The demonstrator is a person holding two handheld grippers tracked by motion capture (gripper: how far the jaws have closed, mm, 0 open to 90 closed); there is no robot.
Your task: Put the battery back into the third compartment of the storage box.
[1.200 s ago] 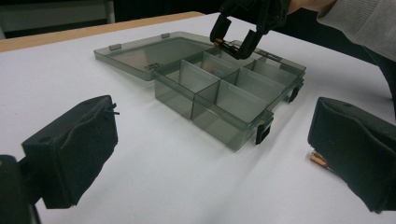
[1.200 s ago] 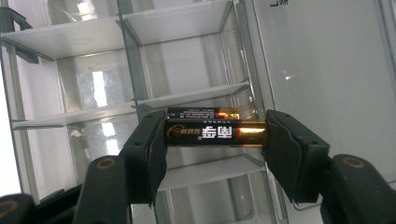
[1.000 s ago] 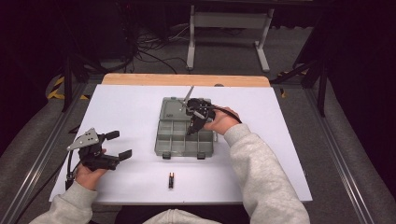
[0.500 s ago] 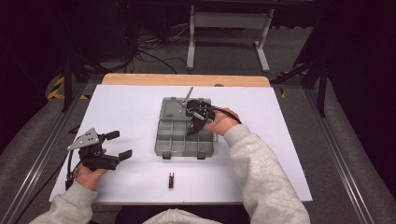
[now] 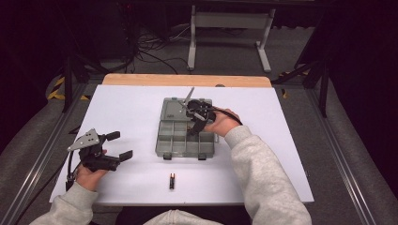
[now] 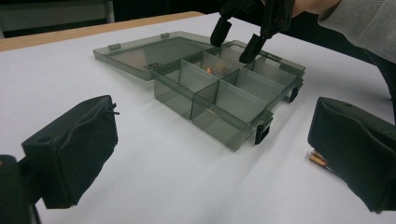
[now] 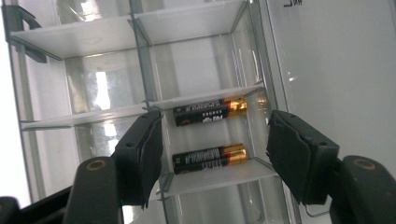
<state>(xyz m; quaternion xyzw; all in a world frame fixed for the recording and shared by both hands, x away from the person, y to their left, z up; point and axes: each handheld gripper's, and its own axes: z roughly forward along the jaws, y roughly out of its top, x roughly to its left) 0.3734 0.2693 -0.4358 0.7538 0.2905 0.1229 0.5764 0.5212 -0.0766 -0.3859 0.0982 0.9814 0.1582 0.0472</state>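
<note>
The loose battery point(image 6: 319, 160) lies half hidden behind the left gripper point(image 6: 215, 154).

We wear grey sleeves point(image 5: 263, 178). Our left gripper point(image 5: 111, 146) is black with thick padded jaws, a grey three-cornered plate and a trailing cable; our right gripper point(image 5: 194, 123) is black too.

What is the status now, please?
Right claw open over organizer box, jaws just opening, nothing gripped. Two batteries lie in one compartment. Left claw open, idle. Spare battery on table, nothing blocking.

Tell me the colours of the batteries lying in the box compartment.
Batteries: black with a copper-gold end, clearest in the right gripper view.
</note>
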